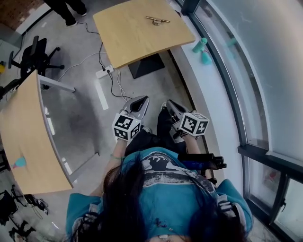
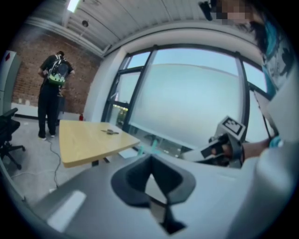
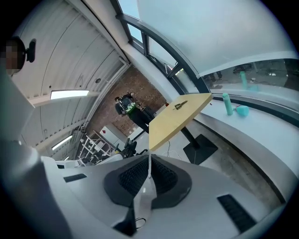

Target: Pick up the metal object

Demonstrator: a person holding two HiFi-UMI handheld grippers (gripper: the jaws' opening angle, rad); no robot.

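Ahead, the metal object [image 1: 157, 20] lies flat near the far edge of a light wooden table [image 1: 128, 42], untouched and well apart from both grippers. Left gripper [image 1: 141, 103] and right gripper [image 1: 170, 106] are held side by side in front of the person's lap, above the grey floor, tips pointing toward the table and slightly down. Left gripper view: the two dark pads meet with nothing between them, clenched empty. Right gripper view: the ribbed pads likewise meet along a thin line, clenched on nothing. Right of the table, a teal bottle [image 1: 200, 45] and a lower teal vessel [image 1: 207, 58] rest on the pale window ledge beneath the curved glazing. Left of the table, a white power strip [image 1: 104, 72] with cables lies on the floor. A black office chair [image 1: 31, 56] stands further left. A second wooden table [image 1: 23, 142] carries a small teal item. A person in dark clothes [image 1: 70, 8] stands beyond the first table's far corner.
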